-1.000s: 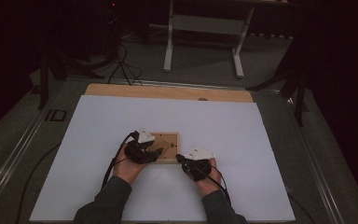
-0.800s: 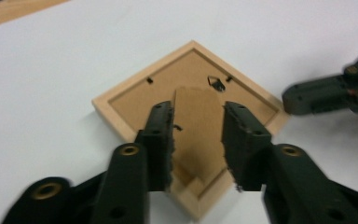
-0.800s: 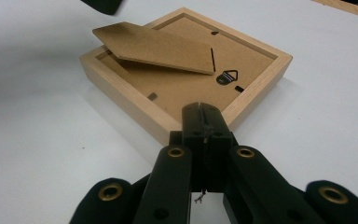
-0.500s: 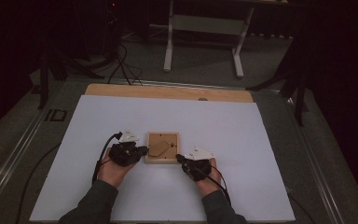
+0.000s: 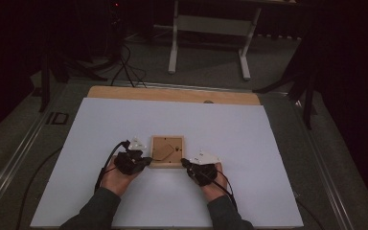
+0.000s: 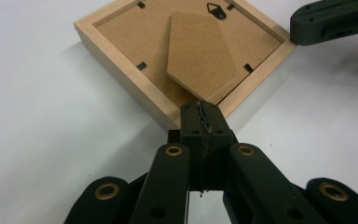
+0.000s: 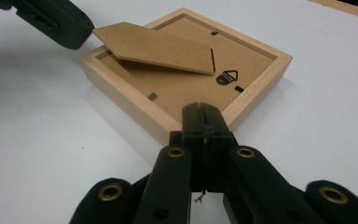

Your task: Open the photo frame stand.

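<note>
A small wooden picture frame [image 5: 166, 142] lies face down on the white sheet, its brown back panel up. Its cardboard stand [image 6: 200, 51] is tilted up from the panel [image 7: 177, 88]. My left gripper [image 5: 146, 162] is at the frame's near-left corner; its jaws have just been closing and now stand shut with nothing between them [image 6: 200, 109]. Its tip is right by the stand's raised end [image 7: 103, 31]. My right gripper [image 5: 184, 163] is shut and empty at the near-right corner [image 7: 200, 112]. The frame's rim [image 7: 256, 79] lies just beyond its tips.
The white sheet [image 5: 268, 143] covers a wooden table whose far edge [image 5: 172, 94] shows. A white metal stand [image 5: 211, 28] is on the floor beyond. Black cables [image 5: 103, 172] trail from both grippers toward the person's sleeves.
My left hand has drawn back leftward off the frame's top to its near-left corner, and its jaws have gone from wide to shut. The right hand has stayed put.
</note>
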The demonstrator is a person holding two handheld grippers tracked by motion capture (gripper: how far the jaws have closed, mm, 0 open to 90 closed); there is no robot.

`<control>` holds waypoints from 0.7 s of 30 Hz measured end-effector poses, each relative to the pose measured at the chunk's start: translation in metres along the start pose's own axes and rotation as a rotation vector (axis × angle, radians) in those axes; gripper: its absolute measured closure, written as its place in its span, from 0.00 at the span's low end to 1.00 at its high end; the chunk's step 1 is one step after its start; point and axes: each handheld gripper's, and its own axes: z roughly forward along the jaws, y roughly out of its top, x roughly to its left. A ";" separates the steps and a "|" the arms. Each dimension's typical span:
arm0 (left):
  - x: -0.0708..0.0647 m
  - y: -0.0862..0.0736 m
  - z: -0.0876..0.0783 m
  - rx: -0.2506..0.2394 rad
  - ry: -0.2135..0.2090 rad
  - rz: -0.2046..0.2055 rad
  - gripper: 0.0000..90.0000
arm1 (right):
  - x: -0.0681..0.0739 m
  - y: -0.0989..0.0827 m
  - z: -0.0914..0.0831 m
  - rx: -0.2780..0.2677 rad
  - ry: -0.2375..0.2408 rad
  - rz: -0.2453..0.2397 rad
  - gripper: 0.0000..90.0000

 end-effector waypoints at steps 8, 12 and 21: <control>-0.002 0.001 0.004 0.019 -0.004 0.006 0.99 | 0.000 0.000 0.000 -0.001 0.000 0.001 1.00; -0.002 0.003 0.006 0.016 0.006 -0.001 0.97 | 0.000 0.000 0.000 -0.001 0.000 0.000 1.00; -0.006 0.017 0.003 -0.041 0.004 -0.017 0.87 | 0.000 0.000 0.000 -0.001 0.001 -0.001 1.00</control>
